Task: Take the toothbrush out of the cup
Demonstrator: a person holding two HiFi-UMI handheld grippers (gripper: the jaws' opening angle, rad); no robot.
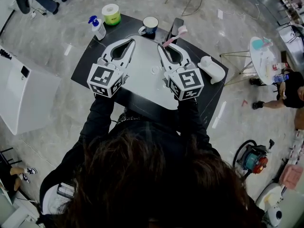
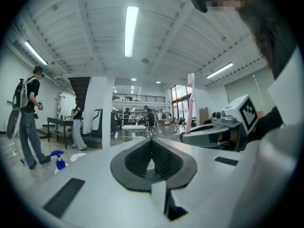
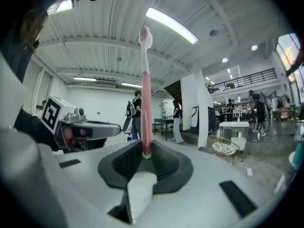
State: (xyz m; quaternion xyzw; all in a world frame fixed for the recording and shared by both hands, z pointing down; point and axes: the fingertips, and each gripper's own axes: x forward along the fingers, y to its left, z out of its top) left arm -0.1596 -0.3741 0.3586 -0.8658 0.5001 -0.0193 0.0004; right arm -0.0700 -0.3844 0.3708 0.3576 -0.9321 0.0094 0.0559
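The pink toothbrush (image 1: 174, 36) stands out past the tips of my right gripper (image 1: 162, 47), which is shut on its lower handle. In the right gripper view the toothbrush (image 3: 146, 94) rises upright from the closed jaws of the right gripper (image 3: 146, 154), bristles on top. The dark blue cup (image 1: 150, 24) with a white inside sits at the table's far edge, apart from both grippers. My left gripper (image 1: 130, 41) hovers beside the right one, shut with nothing in it; its pads meet at the left gripper's tips (image 2: 152, 139). From there the toothbrush (image 2: 191, 103) shows to the right.
On the black table (image 1: 209, 101) lies a pale mat (image 1: 142, 75). A blue pump bottle (image 1: 98, 28) and a green roll (image 1: 111, 14) stand at the far left, a white object (image 1: 212, 69) at the right. A round side table (image 1: 262, 56) stands beyond on the floor.
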